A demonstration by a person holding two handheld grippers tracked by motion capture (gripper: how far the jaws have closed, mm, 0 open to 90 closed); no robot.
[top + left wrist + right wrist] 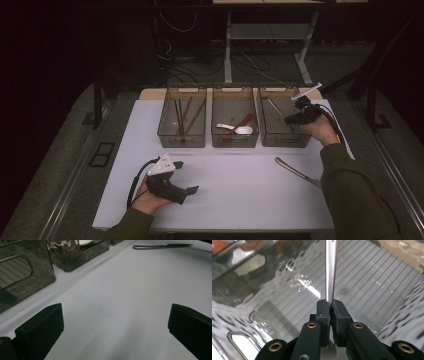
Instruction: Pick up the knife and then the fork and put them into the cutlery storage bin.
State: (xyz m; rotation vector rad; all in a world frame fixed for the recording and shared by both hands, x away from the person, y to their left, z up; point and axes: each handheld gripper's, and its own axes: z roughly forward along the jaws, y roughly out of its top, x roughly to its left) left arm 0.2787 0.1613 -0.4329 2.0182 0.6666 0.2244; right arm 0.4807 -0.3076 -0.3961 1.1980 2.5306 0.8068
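Right gripper [329,308] clenched on a metal utensil [331,270], blade or handle end not clear, held over the right bin [285,137] at the far right of the bench [225,195]. Left gripper [112,327] released, jaws wide, resting at near left. Second utensil [295,171] lies on the bench at near right. Risk: the grip is narrow on smooth metal, so the piece may pivot or slip and strike the bin wall, landing outside.

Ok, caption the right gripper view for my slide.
Right gripper clamps a metal utensil handle over the smoky clear plastic bin.
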